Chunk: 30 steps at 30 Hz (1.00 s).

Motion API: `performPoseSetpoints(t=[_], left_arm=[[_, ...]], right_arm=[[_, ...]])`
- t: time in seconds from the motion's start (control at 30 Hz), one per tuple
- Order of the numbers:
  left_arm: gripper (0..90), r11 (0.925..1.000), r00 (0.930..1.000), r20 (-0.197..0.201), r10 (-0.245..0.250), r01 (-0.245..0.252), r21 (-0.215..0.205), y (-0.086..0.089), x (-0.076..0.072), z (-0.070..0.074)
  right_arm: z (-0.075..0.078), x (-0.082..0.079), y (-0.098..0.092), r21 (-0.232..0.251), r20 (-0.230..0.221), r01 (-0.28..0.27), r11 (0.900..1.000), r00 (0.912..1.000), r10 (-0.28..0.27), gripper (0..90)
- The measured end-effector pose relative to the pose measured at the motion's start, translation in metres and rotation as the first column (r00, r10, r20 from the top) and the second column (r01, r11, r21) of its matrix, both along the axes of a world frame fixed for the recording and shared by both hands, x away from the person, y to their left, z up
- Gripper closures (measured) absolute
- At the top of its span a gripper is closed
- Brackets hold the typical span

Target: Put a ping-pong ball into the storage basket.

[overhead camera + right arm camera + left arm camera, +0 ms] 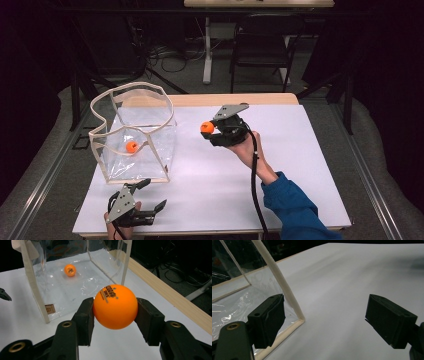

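An orange ball [115,306] with black print sits between the pads of my right gripper [209,129], which is shut on it and held above the white table top right of the bag; the same ball [207,127] shows orange in the high view. A clear plastic bag [134,131] with cream edging stands open on the left part of the table. A second orange ball [132,146] lies inside it [70,270]. My left gripper [152,194] rests near the front edge, just before the bag's front corner [300,320], jaws wide apart and empty.
The white sheet [280,165] covers most of the table; a wooden strip [235,99] shows along the far edge. A black chair [262,42] and a table leg [207,50] stand beyond on the floor with cables.
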<state>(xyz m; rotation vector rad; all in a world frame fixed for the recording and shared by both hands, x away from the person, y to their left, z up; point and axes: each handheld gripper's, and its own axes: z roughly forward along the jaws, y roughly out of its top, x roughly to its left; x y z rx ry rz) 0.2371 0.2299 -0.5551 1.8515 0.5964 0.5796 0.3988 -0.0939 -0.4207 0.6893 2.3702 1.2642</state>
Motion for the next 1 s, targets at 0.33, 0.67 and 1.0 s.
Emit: performPoseSetpoints(t=[0.33, 0.67, 1.0], left_arm=[[15.8, 1.0000, 1.0000, 0.000, 0.000, 0.000, 0.001, 0.000, 0.000, 0.000], [15.8, 1.0000, 1.0000, -0.001, 0.001, -0.001, 0.000, 0.000, 0.000, 0.000], [15.8, 1.0000, 1.0000, 0.001, 0.000, 0.000, -0.001, 0.000, 0.000, 0.000]], right_arm=[[0.006, 0.002, 0.003, 0.009, 0.015, -0.003, 1.000, 0.9999, 0.003, 51.0], [0.012, 0.004, 0.003, 0.023, 0.024, -0.003, 1.000, 0.9997, 0.002, 51.0], [0.019, 0.006, 0.006, 0.032, 0.036, -0.008, 0.999, 0.9993, 0.007, 51.0]])
